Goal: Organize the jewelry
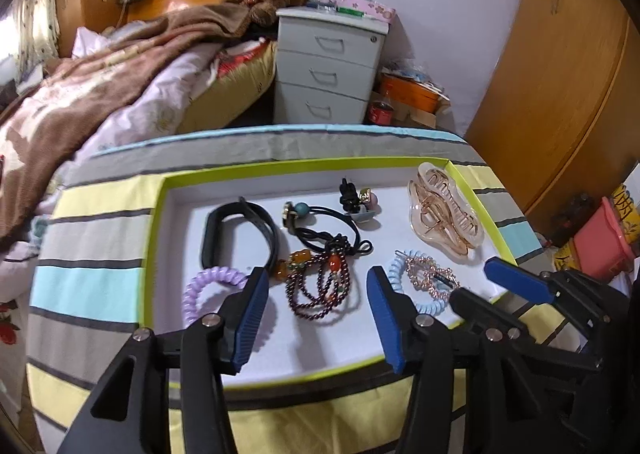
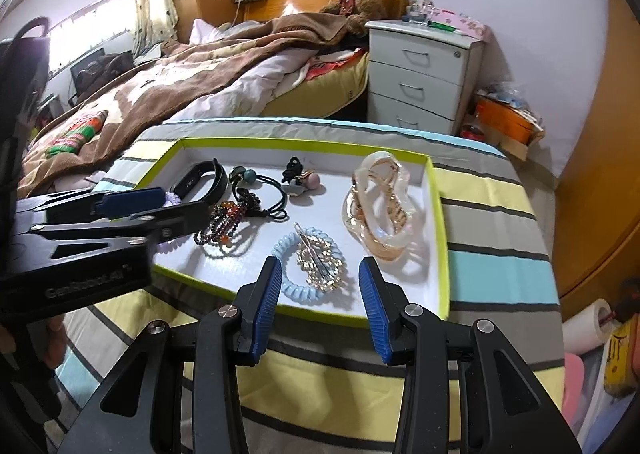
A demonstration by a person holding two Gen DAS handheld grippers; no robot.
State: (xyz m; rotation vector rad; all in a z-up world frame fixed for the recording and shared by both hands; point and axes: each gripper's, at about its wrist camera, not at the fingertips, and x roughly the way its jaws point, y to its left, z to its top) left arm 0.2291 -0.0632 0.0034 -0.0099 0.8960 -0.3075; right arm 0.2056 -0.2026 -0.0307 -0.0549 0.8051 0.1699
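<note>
A white tray with a lime-green rim (image 1: 158, 213) (image 2: 440, 238) holds the jewelry. In it lie a dark red bead bracelet (image 1: 320, 290) (image 2: 220, 223), a purple coil hair tie (image 1: 208, 286), a black band (image 1: 240, 230) (image 2: 200, 177), black hair ties (image 1: 332, 225) (image 2: 264, 189), a light-blue coil tie with a gold clip (image 1: 424, 278) (image 2: 312, 266), and a large clear claw clip (image 1: 444, 213) (image 2: 380, 209). My left gripper (image 1: 318, 294) is open over the bead bracelet. My right gripper (image 2: 318, 286) is open at the blue coil tie.
The tray sits on a table with a striped cloth (image 1: 88, 282) (image 2: 496, 254). Behind are a bed with a brown blanket (image 1: 100, 81), a grey drawer unit (image 1: 328, 69) and wooden wardrobes (image 1: 560, 93). A pink bin (image 1: 604, 246) stands to the right.
</note>
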